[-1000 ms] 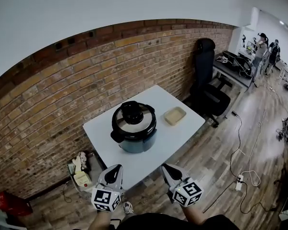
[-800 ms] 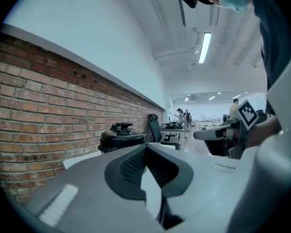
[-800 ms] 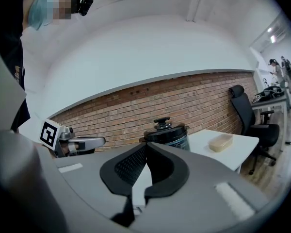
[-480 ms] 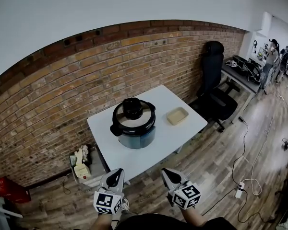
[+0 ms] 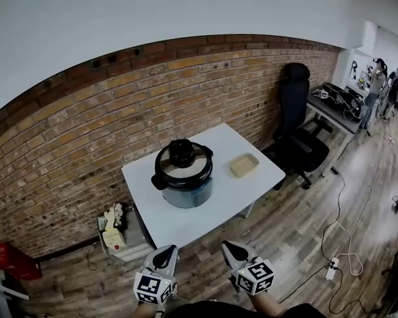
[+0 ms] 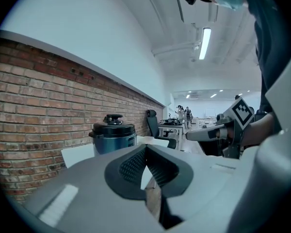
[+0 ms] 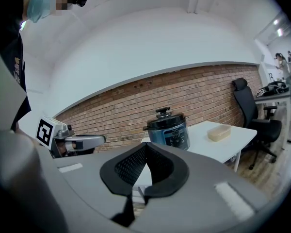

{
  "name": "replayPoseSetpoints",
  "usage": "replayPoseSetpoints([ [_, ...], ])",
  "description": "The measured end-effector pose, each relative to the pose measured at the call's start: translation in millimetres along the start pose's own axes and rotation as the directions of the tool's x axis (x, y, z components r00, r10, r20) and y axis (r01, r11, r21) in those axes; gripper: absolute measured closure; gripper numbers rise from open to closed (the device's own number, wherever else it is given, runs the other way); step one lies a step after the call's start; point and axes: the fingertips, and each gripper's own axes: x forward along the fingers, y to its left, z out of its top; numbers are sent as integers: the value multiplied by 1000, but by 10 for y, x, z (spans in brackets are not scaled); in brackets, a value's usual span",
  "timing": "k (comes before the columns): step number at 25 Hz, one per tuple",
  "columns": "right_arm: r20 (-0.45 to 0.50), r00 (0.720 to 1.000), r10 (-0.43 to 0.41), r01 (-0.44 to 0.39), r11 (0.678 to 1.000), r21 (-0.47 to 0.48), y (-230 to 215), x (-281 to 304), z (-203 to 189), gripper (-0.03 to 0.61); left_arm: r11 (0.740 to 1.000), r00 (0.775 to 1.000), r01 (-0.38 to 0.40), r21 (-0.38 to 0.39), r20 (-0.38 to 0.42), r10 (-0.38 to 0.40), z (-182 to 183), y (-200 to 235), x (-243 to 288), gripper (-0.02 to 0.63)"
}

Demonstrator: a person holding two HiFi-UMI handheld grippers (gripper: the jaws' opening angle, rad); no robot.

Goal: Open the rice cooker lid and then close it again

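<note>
The rice cooker (image 5: 184, 177) stands on the white table (image 5: 252, 181), dark blue with a black lid (image 5: 182, 159) that is closed and has a knob on top. It also shows in the left gripper view (image 6: 114, 132) and the right gripper view (image 7: 169, 127). My left gripper (image 5: 170, 249) and right gripper (image 5: 227, 246) hang side by side in front of the table, well short of the cooker. Both are shut with nothing between the pads. Each gripper sees the other: the right gripper (image 6: 189, 136), the left gripper (image 7: 101, 140).
A beige shallow container (image 5: 243, 165) lies on the table right of the cooker. A black office chair (image 5: 297, 128) stands to the right by a desk. A box of items (image 5: 113, 234) sits on the floor at the table's left; cables (image 5: 345, 224) trail over the wooden floor.
Both grippers have sunk toward the bottom of the head view, farther from the table edge. The cooker and its lid have not moved.
</note>
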Motion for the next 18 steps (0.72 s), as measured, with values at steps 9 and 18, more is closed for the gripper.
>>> replayPoseSetpoints([
  [9, -28, 1000, -4, 4, 1000, -13, 34, -97, -109, 574, 1000, 1000, 9, -19, 4, -9, -39, -88, -87, 612],
  [18, -15, 1000, -6, 6, 1000, -25, 58, -207, -101, 574, 1000, 1000, 22, -18, 12, -21, -52, -209, -134, 612],
])
